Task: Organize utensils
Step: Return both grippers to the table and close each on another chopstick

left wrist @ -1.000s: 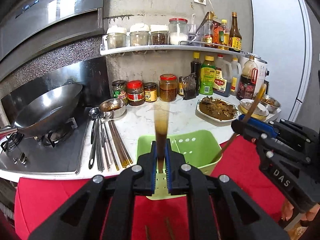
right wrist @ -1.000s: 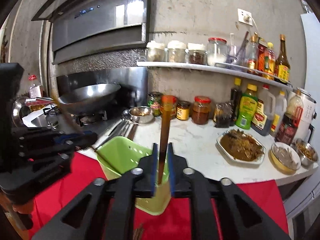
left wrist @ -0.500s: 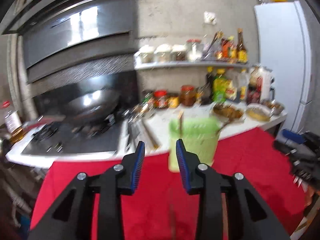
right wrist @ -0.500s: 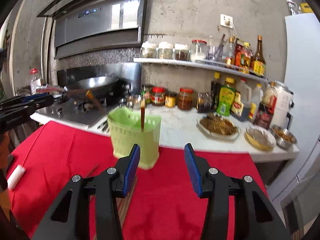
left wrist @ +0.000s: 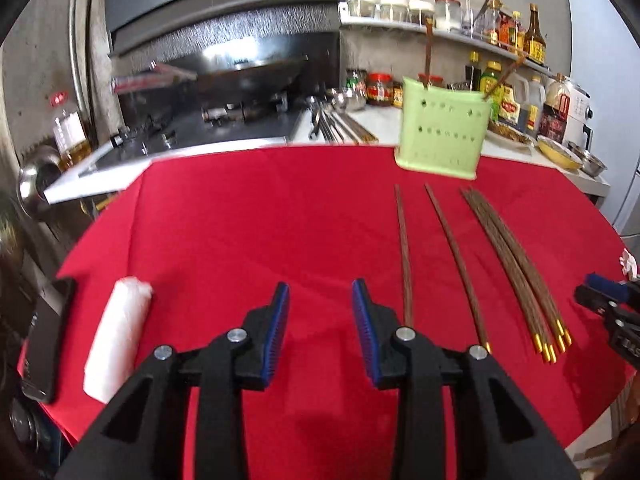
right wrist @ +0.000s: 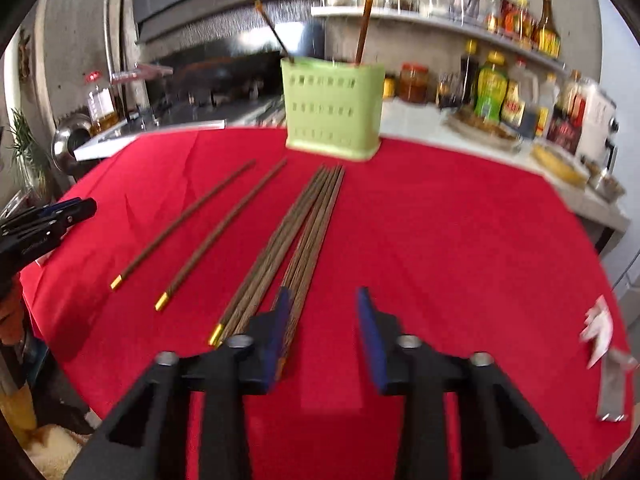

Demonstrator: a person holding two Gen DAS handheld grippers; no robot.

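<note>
Both claws empty, hovering low over loose chopsticks on the red-clothed counter (left wrist: 248,216).

Left claw (left wrist: 320,320) and right claw (right wrist: 324,328) gape, gripping nothing. Green holder (right wrist: 334,110) at the far edge, two chopsticks (right wrist: 362,32) upright inside. Two singles (right wrist: 224,226) and a bundle (right wrist: 296,236) lie pointing toward the holder, likely for end-on pickup.

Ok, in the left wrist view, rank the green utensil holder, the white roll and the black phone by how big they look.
1. green utensil holder: largest, though farthest off.
2. white roll.
3. black phone: cut by the frame edge and much nearer the camera, so its place against the roll is unsure.
</note>
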